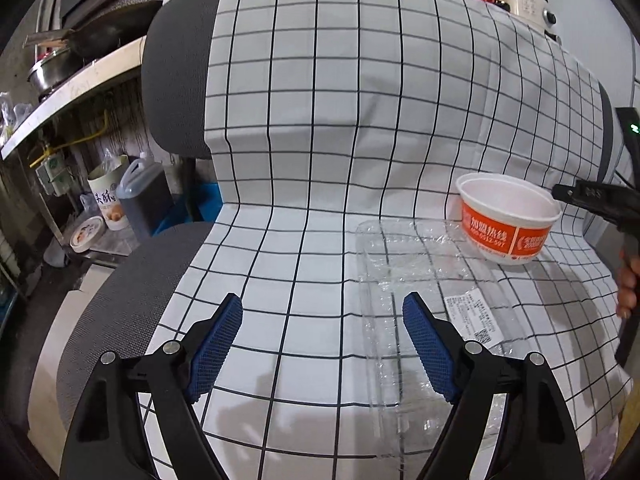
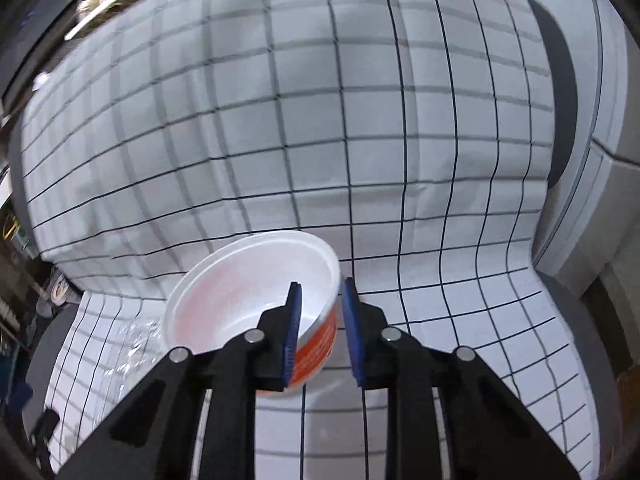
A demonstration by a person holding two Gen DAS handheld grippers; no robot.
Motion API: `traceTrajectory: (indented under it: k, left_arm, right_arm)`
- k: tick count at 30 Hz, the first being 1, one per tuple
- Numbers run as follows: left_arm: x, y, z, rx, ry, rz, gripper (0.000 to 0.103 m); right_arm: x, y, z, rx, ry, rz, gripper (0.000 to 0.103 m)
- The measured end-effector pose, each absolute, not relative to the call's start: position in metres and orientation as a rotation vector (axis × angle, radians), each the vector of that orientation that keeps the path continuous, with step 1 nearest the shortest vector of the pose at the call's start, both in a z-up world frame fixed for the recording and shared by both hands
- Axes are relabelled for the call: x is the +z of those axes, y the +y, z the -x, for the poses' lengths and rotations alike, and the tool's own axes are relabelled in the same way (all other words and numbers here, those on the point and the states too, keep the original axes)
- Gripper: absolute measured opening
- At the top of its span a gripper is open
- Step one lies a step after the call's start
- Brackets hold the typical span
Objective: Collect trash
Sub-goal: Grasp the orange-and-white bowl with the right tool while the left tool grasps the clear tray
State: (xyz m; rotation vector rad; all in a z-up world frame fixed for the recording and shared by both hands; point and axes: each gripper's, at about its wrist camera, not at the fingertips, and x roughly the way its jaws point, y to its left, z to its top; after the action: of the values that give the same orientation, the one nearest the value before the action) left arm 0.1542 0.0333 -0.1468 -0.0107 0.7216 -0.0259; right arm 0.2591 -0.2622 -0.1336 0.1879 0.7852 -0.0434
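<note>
Trash lay on a chair [image 1: 172, 92] draped with a checked cloth [image 1: 320, 120]. From the left wrist, an orange and white bowl [image 1: 506, 220] stood on the seat near the backrest, tipped a little, its white inside showing nothing in it. A clear plastic tray [image 1: 404, 276] lay flat just in front of it, also holding nothing, with a printed label [image 1: 474, 316] on its right part. The left claw [image 1: 322, 320] hovered over the seat with its blue pads wide apart, the right pad above the tray. The right claw's tip [image 1: 568, 194] reached the bowl's far rim.

From the right wrist, the bowl [image 2: 248, 296] tilted toward the camera, inside bare and faintly pink-stained. The right claw [image 2: 320, 312] straddled its wall, one pad inside and one outside, a gap showing at the outer pad. The tray [image 2: 132, 340] glinted to the left.
</note>
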Motion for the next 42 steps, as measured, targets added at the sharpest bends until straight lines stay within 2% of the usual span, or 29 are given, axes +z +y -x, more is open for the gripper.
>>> traceTrajectory:
  k: [6,10,11,16,18,21,25,29,32,34,37,42]
  left_arm:
    - [-0.155,0.044,-0.149,-0.018,0.754,0.041,0.079]
    - [-0.157,0.049,-0.143,-0.026,0.77,0.053,0.072]
    - [-0.157,0.05,-0.142,-0.031,0.773,0.059,0.071]
    - [-0.157,0.054,-0.139,-0.048,0.784,0.092,0.062]
    - [-0.159,0.053,-0.142,-0.08,0.798,0.119,0.053]
    - [-0.162,0.043,-0.148,-0.141,0.819,0.141,0.045]
    - [-0.172,0.024,-0.168,-0.173,0.861,0.129,0.043]
    - [-0.186,0.017,-0.188,-0.171,0.923,0.134,0.038]
    - [-0.195,0.016,-0.197,-0.173,0.962,0.151,0.028]
    - [-0.198,0.016,-0.199,-0.179,0.969,0.15,0.009]
    - [-0.186,0.017,-0.187,-0.184,0.915,0.168,0.006]
    - [-0.136,0.007,-0.144,-0.225,0.766,0.146,0.005]
  right_arm:
    - [-0.147,-0.267,-0.25,-0.036,0.826,-0.271,0.021]
    - [-0.136,-0.271,-0.224,-0.029,0.774,-0.283,0.007]
    - [-0.132,-0.273,-0.218,-0.019,0.762,-0.293,0.006]
    - [-0.102,-0.288,-0.174,-0.015,0.667,-0.296,0.006]
    - [-0.091,-0.294,-0.154,-0.006,0.637,-0.298,0.006]
    - [-0.083,-0.299,-0.13,-0.007,0.625,-0.284,0.006]
    - [-0.082,-0.308,-0.106,-0.023,0.617,-0.287,0.006]
    - [-0.086,-0.314,-0.091,-0.038,0.623,-0.285,0.006]
    - [-0.089,-0.315,-0.086,-0.041,0.628,-0.289,0.006]
    - [-0.09,-0.317,-0.083,-0.04,0.629,-0.296,0.006]
    - [-0.088,-0.318,-0.076,-0.039,0.62,-0.305,0.006]
    - [-0.077,-0.324,-0.052,-0.055,0.571,-0.309,0.006]
